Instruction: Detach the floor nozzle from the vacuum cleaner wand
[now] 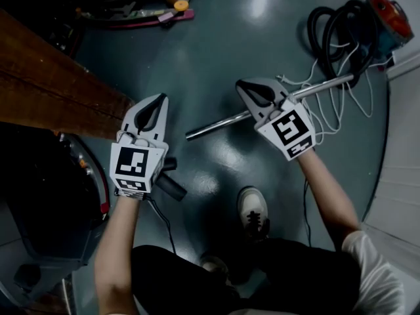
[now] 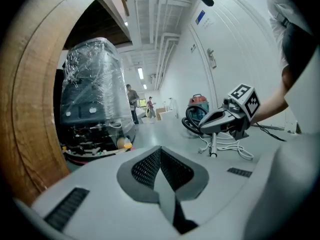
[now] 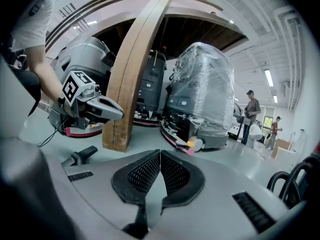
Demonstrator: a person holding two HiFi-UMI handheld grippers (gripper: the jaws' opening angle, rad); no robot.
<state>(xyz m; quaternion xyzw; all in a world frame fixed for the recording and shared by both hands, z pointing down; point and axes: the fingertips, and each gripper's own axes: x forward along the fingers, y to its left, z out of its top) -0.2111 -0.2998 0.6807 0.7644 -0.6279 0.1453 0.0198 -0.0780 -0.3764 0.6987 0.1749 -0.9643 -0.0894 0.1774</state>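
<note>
Your left gripper [image 1: 159,100] and right gripper [image 1: 242,84] are both up in the air in front of you, well above the floor. Jaws on each are pressed together with nothing between them, so you've got hold of nothing right now.

Below them the chrome wand [image 1: 223,122] lies flat on the grey floor. Its near end is bare, and the far end runs under your right gripper toward the black hose [image 1: 335,31] and the red vacuum canister [image 1: 388,10].

The floor nozzle looks like that black piece [image 1: 172,187] on the floor just under your left gripper. It's apart from the wand's open end, though most of it is hidden, so I can't be sure.

My read: it's already detached, which would explain two empty grippers. Watch the white cord [image 1: 328,113] looped by the wand.
</note>
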